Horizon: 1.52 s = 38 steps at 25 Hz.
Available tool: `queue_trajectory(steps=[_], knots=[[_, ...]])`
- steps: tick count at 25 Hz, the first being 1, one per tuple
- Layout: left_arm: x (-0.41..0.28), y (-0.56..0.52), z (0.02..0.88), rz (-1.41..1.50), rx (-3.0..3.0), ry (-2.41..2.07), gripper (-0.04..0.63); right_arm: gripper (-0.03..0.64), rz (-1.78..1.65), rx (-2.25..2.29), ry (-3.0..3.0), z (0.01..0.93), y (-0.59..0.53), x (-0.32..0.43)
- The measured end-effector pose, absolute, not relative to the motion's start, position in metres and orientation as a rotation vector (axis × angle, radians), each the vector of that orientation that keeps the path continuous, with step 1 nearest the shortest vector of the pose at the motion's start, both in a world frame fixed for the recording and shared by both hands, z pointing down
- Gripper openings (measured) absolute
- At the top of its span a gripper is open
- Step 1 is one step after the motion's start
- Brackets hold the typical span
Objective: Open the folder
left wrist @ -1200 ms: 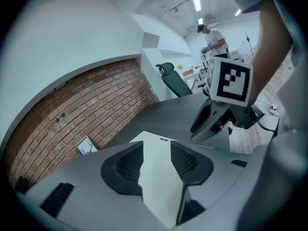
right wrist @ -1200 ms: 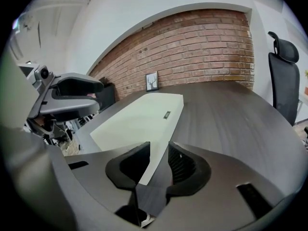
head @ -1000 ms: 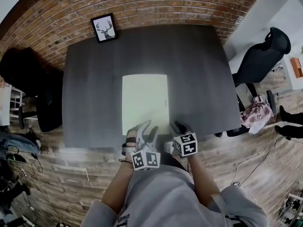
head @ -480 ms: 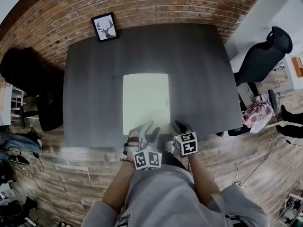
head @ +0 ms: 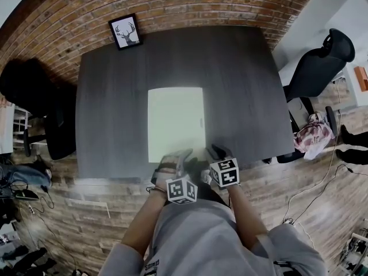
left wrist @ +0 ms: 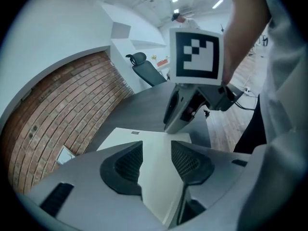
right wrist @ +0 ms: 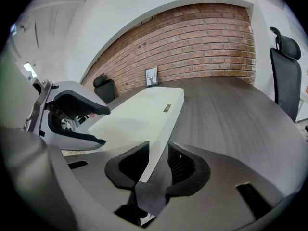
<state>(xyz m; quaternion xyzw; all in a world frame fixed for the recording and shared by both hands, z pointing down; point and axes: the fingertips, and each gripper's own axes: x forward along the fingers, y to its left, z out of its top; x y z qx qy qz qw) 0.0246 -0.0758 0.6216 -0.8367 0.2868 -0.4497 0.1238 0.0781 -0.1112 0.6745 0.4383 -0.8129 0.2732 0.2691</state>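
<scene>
folder (head: pixel 175 124) lies closed; approach judged in hand. left gripper (head: pixel 177 156) and right gripper (head: pixel 214 153) sit at its near edge, jaws apart, empty. next likely: nip that edge, lift.

White folder (head: pixel 175 124), dark grey table (head: pixel 115 96), red brick wall (head: pixel 201 4), black chair (head: pixel 316 68), brown plank floor (head: pixel 86 211)

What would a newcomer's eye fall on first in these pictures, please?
The pale folder, lying flat in the middle of the dark table, stands out most. At its near edge the left gripper and the right gripper hover with jaws apart, gripping nothing. A framed deer picture stands at the table's far left corner, by the brick wall.
</scene>
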Motion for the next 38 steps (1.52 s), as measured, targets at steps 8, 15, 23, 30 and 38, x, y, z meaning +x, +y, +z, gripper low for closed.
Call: queue_trajectory(steps=[8, 15, 23, 30, 38], knots=[[0.028, -0.062, 0.653, -1.455, -2.391, 0.621, 0.201, 0.104, 0.721, 1.172, -2.19, 0.675, -0.112, 0.078], [0.034, -0.057, 0.664, -1.494, -2.347, 0.511, 0.201, 0.104, 0.722, 1.155, -2.186, 0.674, -0.112, 0.077], [0.032, -0.061, 0.665, -1.525, -2.338, 0.523, 0.206, 0.104, 0.725, 1.149, -2.198, 0.672, -0.113, 0.076], [0.03, -0.061, 0.657, -1.529, -2.327, 0.555, 0.202, 0.104, 0.727, 1.139, -2.203, 0.674, -0.111, 0.077], [0.028, -0.06, 0.649, -1.514, -2.317, 0.586, 0.192, 0.104, 0.711, 1.133, -2.199, 0.674, -0.111, 0.077]])
